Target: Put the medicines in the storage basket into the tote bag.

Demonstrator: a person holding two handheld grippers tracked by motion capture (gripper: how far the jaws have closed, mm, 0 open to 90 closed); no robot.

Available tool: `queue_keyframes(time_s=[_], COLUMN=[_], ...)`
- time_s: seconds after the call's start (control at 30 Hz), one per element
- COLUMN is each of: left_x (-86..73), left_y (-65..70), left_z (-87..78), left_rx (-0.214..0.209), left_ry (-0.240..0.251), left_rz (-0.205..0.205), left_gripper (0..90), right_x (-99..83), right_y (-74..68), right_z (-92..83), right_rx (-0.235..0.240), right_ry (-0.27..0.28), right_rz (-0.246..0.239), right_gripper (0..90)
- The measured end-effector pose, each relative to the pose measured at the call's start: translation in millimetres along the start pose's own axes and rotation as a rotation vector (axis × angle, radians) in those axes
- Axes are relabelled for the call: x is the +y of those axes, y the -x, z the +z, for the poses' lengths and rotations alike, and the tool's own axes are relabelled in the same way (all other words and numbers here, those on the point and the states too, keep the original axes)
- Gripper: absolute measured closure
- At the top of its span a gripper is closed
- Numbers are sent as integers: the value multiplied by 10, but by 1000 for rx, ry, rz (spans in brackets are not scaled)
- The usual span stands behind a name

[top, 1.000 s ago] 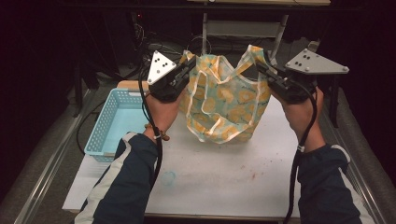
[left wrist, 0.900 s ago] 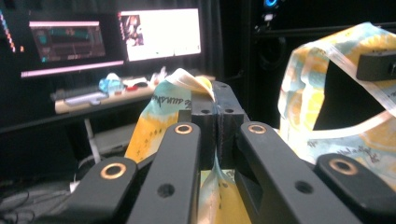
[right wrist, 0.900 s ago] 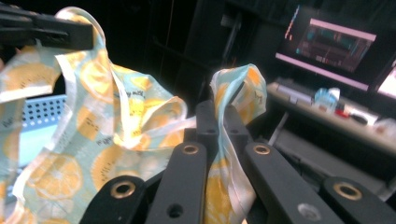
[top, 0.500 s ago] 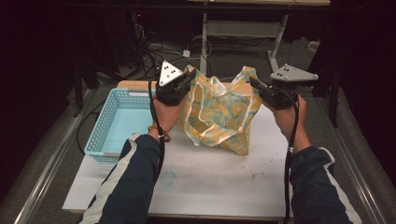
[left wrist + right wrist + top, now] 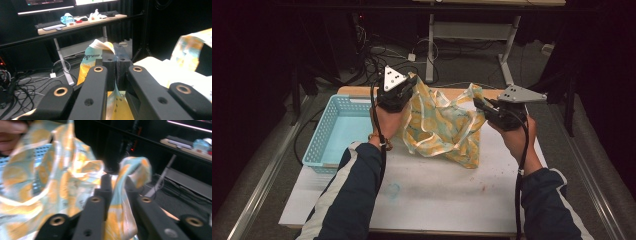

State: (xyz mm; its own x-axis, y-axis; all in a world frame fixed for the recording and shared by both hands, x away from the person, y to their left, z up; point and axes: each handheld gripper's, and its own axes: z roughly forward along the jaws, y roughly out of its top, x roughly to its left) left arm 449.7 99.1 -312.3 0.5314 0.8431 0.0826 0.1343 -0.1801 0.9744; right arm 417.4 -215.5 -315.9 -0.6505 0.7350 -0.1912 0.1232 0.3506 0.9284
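A yellow and teal patterned cloth [image 5: 442,125] hangs between my two grippers, its lower part slumped on the white table [image 5: 437,195]. My left gripper [image 5: 408,94] is at the cloth's left top corner. In the left gripper view the left gripper [image 5: 115,61] stands with its jaws pressed together on the cloth's edge [image 5: 95,53]. My right gripper [image 5: 479,106] is at the cloth's right top corner. Its jaws have just been opening: in the right gripper view the right gripper [image 5: 117,183] stands slightly apart, with a strip of the cloth [image 5: 62,170] lying loose between the pads.
A light blue plastic basket [image 5: 329,135] stands on the table's left side, close to my left forearm. Beyond the far edge are desk legs [image 5: 430,45] and cables [image 5: 377,55] on the floor. The white table surface stretches toward the person.
Both hands have come down and the cloth has sunk with them, so its bottom now lies crumpled on the table. The right jaws have parted a little.
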Motion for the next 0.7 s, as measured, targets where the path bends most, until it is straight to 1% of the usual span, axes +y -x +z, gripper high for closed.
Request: queue_keyframes(time_s=[0.07, 0.13, 0.17, 0.2, 0.23, 0.27, 0.3, 0.33, 0.4, 0.47, 0.5, 0.53, 0.57, 0.63, 0.67, 0.7], left_x=[37, 90, 121, 153, 184, 215, 242, 262, 289, 295, 294, 294, 285, 270, 258, 247], left_y=[-3, -3, -5, -5, -4, 5, 16, 31, 59, 79, 81, 81, 74, 62, 65, 58], left_z=[-14, -27, -36, -45, -53, -57, -63, -70, -85, -92, -95, -95, -92, -87, -82, -79], left_rx=[10, 22, 27, 28, 30, 34, 35, 34, 31, 28, 25, 25, 20, 15, 3, 7], left_ry=[-2, 3, 6, 9, 15, 14, 12, 18, 22, 24, 24, 24, 20, 20, 11, 8], left_rz=[-9, -6, -9, -14, -12, -10, -4, -3, 3, 7, 5, 5, 1, -8, -18, -15], left_gripper=[873, 874, 874, 874, 874, 874, 874, 874, 874, 874, 874, 874, 874, 874, 874, 874], right_x=[11, 9, 1, -10, -26, -47, -75, -108, -178, -261, -305, -349, -394, -475, -511, -544], right_y=[-69, -141, -174, -212, -263, -324, -382, -438, -522, -555, -553, -544, -530, -489, -476, -468], right_z=[-30, -45, -45, -38, -25, -5, 25, 55, 143, 243, 297, 347, 390, 462, 493, 520], right_rx=[34, 76, 106, 150, 171, 175, 191, 193, 188, 192, 189, 177, 166, 162, 164, 160], right_ry=[-1, -7, -16, -31, -52, -78, -97, -116, -167, -206, -227, -248, -264, -294, -306, -308], right_rz=[-22, -48, -51, -59, -74, -90, -109, -122, -139, -143, -142, -135, -128, -112, -116, -131], right_gripper=[689, 607, 552, 496, 443, 371, 333, 317, 247, 246, 249, 271, 328, 465, 537, 620])
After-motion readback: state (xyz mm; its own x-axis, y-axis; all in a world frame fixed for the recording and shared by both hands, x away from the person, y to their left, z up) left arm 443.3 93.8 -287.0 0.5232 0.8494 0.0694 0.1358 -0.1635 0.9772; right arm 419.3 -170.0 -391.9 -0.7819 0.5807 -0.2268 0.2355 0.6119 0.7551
